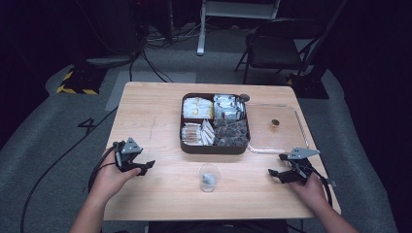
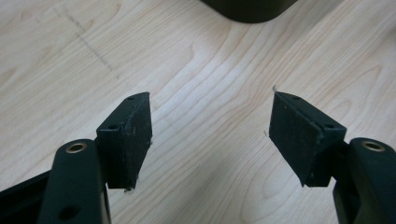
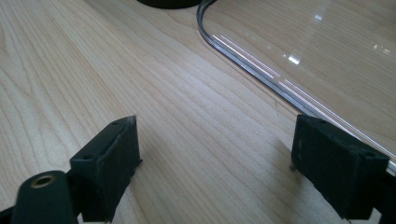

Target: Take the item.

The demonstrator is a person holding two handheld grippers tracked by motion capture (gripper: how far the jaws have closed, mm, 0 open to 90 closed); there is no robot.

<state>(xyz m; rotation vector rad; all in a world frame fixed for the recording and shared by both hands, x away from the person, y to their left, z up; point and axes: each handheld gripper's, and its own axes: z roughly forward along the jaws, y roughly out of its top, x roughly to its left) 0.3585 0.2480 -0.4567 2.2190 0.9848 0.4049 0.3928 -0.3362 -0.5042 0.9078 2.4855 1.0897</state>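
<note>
Both tools idle, nothing gripped. Left tool point(image 1: 145, 166) jaws apart over bare surface point(image 1: 160, 194); right tool point(image 1: 275, 174) jaws apart beside clear tray point(image 1: 301, 127). Cup point(image 1: 209, 177) between them, near front edge. Probably between steps; next: reach for cup, centre jaws.

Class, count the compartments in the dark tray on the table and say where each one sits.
4 in the dark tray: far left, far right, near left, near right. All hold packets; none seems hidden.
</note>
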